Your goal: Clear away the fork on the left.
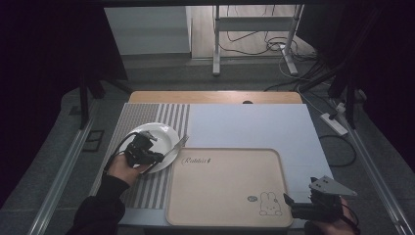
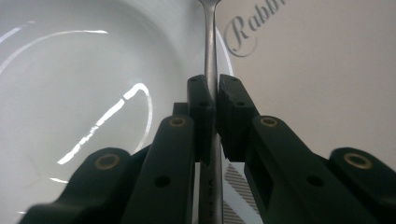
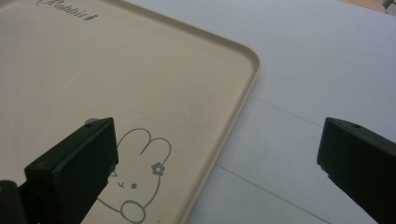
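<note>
A white plate [image 1: 165, 133] sits on the striped mat at the table's left. My left gripper [image 1: 159, 157] hovers over the plate's right edge, shut on the handle of a metal fork [image 1: 179, 144] whose tines point toward the beige tray [image 1: 225, 182]. In the left gripper view the fork handle [image 2: 211, 51] is pinched between the left gripper's [image 2: 215, 85] black pads, with the plate [image 2: 70, 93] below and the tray [image 2: 327, 70] at right. My right gripper [image 1: 289, 199] rests at the tray's near right corner. Its jaws [image 3: 214, 133] stand wide open over the tray rim [image 3: 243, 93], with nothing between them.
The tray carries a rabbit drawing [image 1: 269, 204] and the word "Rabbit" [image 1: 195, 160]. A grey striped mat [image 1: 147, 188] lies under the plate, and a pale sheet [image 1: 254, 125] covers the table beyond. Cables and a stand lie on the floor behind the table.
</note>
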The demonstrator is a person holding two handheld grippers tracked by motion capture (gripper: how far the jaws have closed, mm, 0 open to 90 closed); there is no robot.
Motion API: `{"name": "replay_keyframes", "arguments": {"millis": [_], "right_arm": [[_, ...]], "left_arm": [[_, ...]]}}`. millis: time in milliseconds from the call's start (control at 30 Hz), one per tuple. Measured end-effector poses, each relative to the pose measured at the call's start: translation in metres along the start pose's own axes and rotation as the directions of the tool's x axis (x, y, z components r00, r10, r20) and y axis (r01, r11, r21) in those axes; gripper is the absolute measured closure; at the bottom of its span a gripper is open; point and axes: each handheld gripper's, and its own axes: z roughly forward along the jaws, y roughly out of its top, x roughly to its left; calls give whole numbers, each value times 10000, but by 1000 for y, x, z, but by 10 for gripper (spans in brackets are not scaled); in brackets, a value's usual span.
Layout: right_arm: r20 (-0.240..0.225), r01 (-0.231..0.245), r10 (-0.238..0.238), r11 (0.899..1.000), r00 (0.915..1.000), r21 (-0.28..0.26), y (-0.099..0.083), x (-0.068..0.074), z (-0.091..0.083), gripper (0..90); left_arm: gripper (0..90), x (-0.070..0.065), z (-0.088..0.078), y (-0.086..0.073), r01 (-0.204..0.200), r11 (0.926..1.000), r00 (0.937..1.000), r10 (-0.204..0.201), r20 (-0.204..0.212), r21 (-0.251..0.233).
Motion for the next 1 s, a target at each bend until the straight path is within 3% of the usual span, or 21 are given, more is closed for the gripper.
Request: {"name": "replay_keyframes", "arguments": {"millis": [400,1000], "right_arm": [[-5,59,-59,10000,10000,3,0,1,0,0],[-36,92,-92,10000,10000,25,0,1,0,0]], "left_arm": [[835,-34,10,-3,-413,9988,9987,405,302,273],[835,-84,38,1,-540,9971,9948,490,897,541]]}}
